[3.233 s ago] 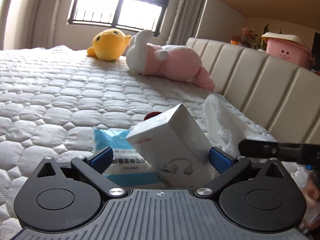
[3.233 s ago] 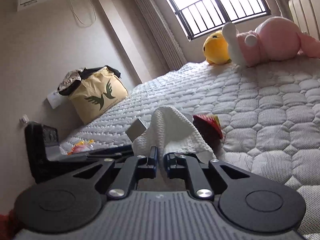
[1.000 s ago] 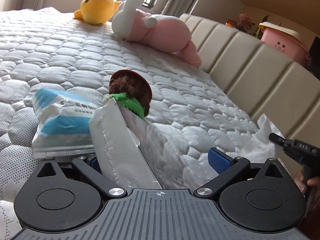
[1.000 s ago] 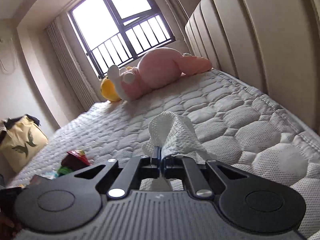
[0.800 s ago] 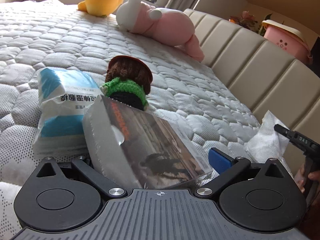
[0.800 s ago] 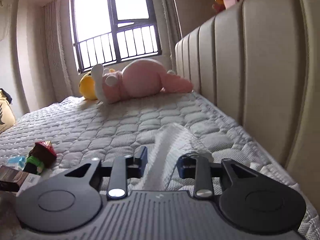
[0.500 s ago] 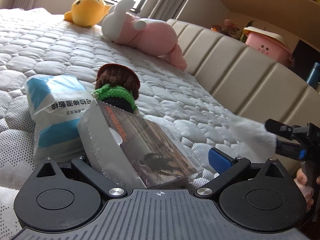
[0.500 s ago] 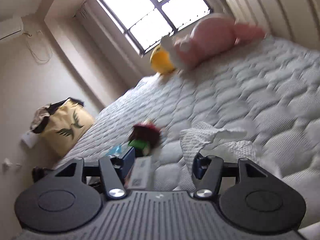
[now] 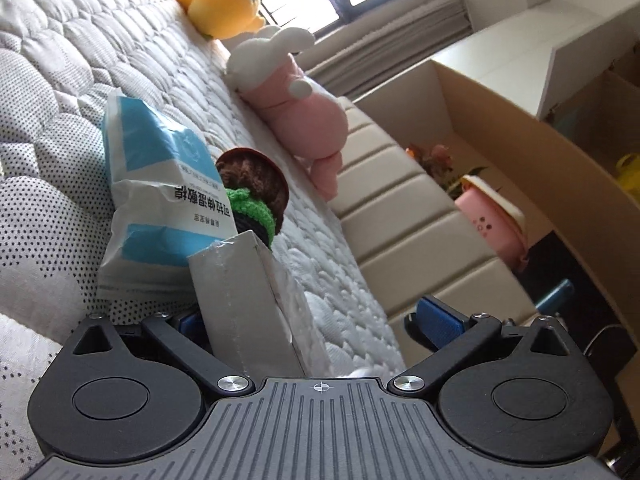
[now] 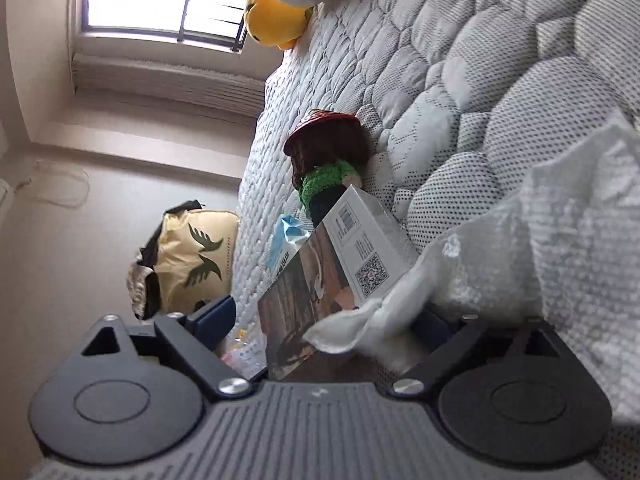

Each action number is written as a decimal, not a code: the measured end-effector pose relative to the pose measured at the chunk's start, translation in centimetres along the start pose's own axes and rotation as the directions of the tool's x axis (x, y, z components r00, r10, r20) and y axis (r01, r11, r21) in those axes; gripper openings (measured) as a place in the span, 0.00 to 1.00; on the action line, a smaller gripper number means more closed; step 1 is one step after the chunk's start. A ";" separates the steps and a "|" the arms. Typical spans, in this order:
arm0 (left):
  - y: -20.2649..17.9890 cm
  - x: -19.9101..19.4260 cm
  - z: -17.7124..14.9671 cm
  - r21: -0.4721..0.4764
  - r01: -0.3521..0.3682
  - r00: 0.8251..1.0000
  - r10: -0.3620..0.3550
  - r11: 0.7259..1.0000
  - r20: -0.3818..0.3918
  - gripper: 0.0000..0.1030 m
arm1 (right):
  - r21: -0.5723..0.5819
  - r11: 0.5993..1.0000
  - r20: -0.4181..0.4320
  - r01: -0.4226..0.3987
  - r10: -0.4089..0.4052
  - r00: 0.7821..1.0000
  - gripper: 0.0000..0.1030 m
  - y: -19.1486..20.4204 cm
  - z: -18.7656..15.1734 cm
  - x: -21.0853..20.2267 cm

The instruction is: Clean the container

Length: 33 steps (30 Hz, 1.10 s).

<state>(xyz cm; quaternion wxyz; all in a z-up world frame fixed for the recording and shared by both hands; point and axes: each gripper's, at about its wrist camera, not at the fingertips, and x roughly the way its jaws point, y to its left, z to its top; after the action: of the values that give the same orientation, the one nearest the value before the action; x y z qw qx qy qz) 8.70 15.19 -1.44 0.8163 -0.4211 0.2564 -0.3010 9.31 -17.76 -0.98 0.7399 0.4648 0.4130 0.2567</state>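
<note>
Your left gripper [image 9: 312,320] fingers spread wide around the shrink-wrapped white cardboard box [image 9: 256,304], right gripper [image 10: 324,320] fingers wide apart, crumpled white paper towel [image 10: 520,248] draped over its right finger.

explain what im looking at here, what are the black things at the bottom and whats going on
A person holds a two-finger gripper in each hand. Each has a camera looking along its fingers, so the black parts are the tools themselves. One picture is from the left gripper, the other from the right gripper. Both are open. A box stands between the left fingers, and a tissue drapes over one right finger. On the bed lie a doll, a packet and plush toys.
</note>
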 end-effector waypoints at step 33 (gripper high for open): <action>-0.9 -3.8 0.0 0.034 -0.082 0.979 0.074 0.996 0.191 1.00 | 0.090 0.995 -0.091 0.042 -0.034 0.995 0.75 1.2 -1.2 1.9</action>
<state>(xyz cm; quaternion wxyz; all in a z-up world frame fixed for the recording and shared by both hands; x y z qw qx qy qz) 5.88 17.48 -0.08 0.8567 -0.4204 0.1876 -0.2325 9.31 -15.15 -0.85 0.7034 0.4783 0.4658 0.2440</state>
